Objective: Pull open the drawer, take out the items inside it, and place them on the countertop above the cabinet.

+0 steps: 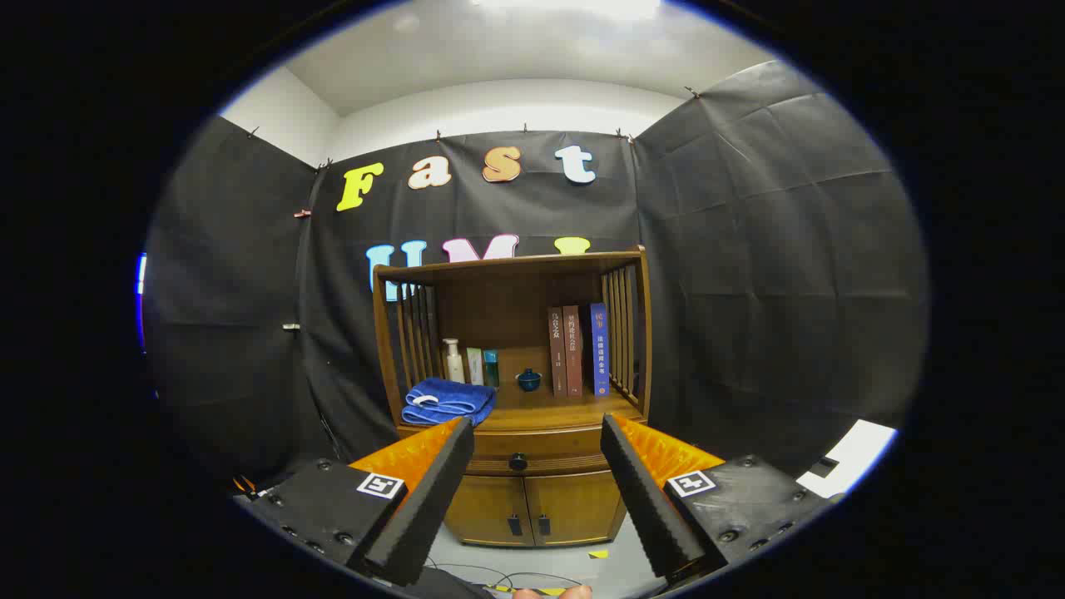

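The gripper has its two fingers spread wide with nothing in them, and straight ahead, between the two tips but well beyond them, sits the closed drawer with its little round knob facing us.

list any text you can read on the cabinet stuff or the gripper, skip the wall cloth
Books on the cabinet shelf: spine print, too small to read.
Bottle behind the blue towel: label too blurred.
Gripper: square patterned tags, no words; jaws open, drawer knob beyond them.
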A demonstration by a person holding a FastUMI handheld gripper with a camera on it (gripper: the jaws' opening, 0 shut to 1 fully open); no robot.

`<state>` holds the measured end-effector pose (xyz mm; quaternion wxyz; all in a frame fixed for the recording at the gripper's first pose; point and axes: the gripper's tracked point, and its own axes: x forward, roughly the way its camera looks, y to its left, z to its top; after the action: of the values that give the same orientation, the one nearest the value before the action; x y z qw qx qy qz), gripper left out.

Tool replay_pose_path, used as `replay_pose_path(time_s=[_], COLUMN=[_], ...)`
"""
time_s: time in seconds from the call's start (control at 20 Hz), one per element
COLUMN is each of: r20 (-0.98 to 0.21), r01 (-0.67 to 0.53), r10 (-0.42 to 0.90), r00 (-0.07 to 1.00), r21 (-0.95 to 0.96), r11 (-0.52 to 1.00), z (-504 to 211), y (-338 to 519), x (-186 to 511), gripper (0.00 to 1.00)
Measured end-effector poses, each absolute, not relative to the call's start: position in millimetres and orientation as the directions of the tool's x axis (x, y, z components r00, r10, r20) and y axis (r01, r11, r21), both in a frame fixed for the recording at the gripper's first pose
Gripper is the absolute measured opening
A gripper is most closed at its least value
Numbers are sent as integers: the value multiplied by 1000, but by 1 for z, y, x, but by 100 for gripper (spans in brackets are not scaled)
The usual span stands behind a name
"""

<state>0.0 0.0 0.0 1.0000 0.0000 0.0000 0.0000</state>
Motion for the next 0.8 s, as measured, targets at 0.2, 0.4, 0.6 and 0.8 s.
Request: replay_pose_path(time_s=[0.2, 0.4, 0.6, 0.8], r20=[0, 0, -2, -1], r01=[2, 4, 3, 6], r10=[-2, -4, -3, -6], r00=[1000, 1000, 1000, 1000], r21=[0, 2, 3, 3], r11=[1000, 1000, 1000, 1000], z=[0, 0, -1, -2], y=[-1, -2, -2, -3], x=[-1, -1, -1, -1], gripper=[99, 99, 99, 99])
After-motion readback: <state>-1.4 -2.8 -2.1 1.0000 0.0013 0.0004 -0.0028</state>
